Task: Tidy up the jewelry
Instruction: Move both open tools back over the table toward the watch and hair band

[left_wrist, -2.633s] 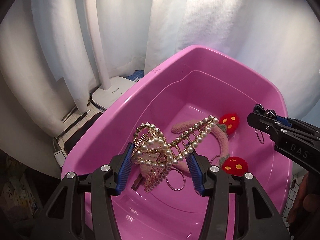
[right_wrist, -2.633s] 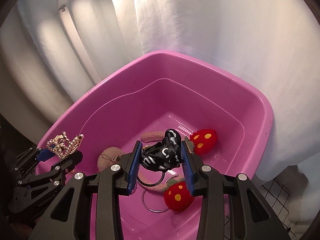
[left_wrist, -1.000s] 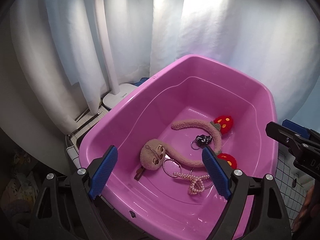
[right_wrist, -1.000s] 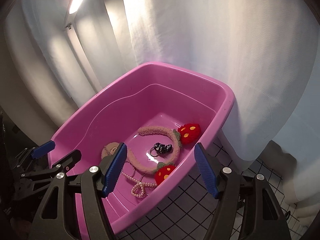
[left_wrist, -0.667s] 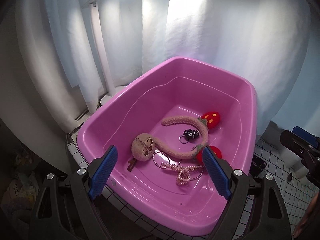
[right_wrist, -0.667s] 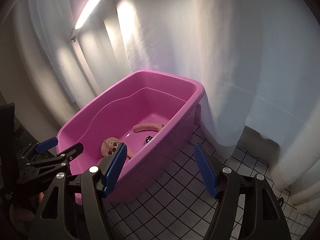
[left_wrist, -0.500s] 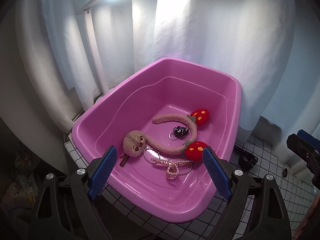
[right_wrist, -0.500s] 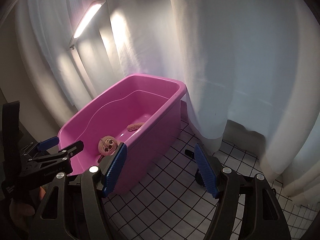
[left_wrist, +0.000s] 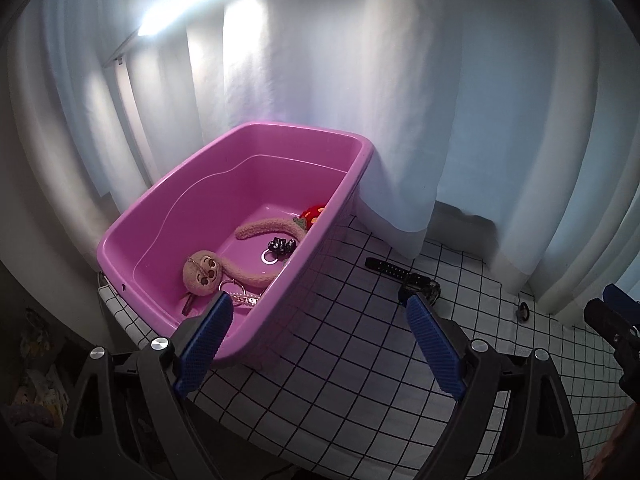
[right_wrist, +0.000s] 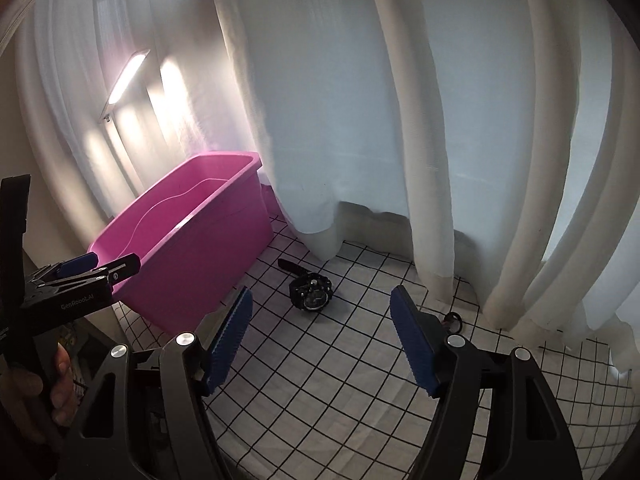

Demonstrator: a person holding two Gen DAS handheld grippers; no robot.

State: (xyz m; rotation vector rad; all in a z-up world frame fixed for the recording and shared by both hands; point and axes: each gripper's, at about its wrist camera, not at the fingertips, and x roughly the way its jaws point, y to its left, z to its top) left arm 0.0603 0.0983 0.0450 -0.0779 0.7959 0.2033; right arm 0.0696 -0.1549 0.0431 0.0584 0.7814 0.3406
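Observation:
A pink plastic tub [left_wrist: 362, 168] [right_wrist: 224, 240] stands on a white checked cloth. Inside it lie a plush headband with a round face [left_wrist: 204, 272] and red strawberries [left_wrist: 314, 213], a black scrunchie [left_wrist: 282, 245], hoop rings [left_wrist: 228, 285] and a pearl piece [left_wrist: 246, 300]. A black wristwatch [right_wrist: 312, 294] [left_wrist: 414, 282] lies on the cloth right of the tub. A small dark ring [right_wrist: 454, 320] [left_wrist: 522, 312] lies further right by the curtain. My left gripper [left_wrist: 320, 328] hangs open and empty over the tub's near right corner. My right gripper [right_wrist: 320, 320] stands open and empty just short of the watch.
White curtains [right_wrist: 360, 120] hang close behind the tub and the cloth. A lit desk lamp [right_wrist: 126, 76] stands behind the tub on the left. The checked cloth [right_wrist: 340, 380] stretches to the right. A hand [right_wrist: 56, 372] holds the left gripper at the left edge.
Both grippers let go of the tiara and scrunchie into the tub, then pulled back and swung right. The tub slid left in both views and the watch on the cloth came into sight.

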